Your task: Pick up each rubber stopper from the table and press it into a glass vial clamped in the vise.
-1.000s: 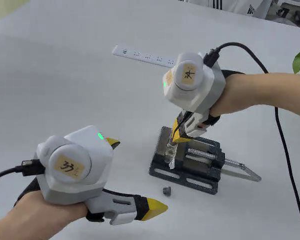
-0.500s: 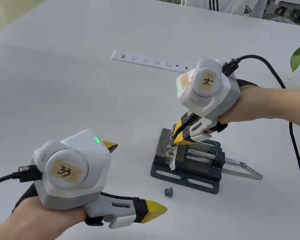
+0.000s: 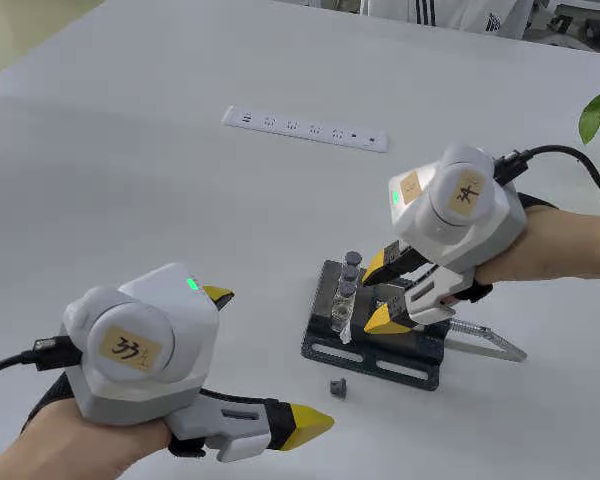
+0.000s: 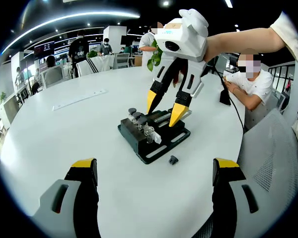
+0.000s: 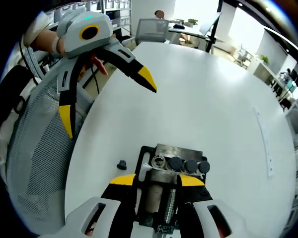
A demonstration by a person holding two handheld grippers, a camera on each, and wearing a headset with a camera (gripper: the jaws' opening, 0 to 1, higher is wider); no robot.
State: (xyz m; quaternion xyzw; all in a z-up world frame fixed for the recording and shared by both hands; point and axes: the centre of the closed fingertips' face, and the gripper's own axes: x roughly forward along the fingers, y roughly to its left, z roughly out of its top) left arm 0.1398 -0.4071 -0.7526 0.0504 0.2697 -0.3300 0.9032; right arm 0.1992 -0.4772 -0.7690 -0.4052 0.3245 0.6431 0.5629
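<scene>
My left gripper (image 3: pixel 268 359) sits at the near left of the white table (image 3: pixel 130 180), jaws spread wide and empty; its own view shows both yellow tips far apart with nothing between them. My right gripper (image 3: pixel 380 296) hangs over the right side of the black vise (image 3: pixel 380 352), jaws moderately open and holding nothing. In the right gripper view the vise body lies between and just beyond its two tips. The vise clamps a row of glass vials (image 3: pixel 345 290). Three at the far end carry dark stoppers, and the nearest vial (image 5: pixel 160 160) is open at the top. One loose rubber stopper (image 3: pixel 335 386) lies on the table just near the vise base, not touching it, to the right of my left gripper. A white power strip (image 3: pixel 305 128) lies at the far side.
</scene>
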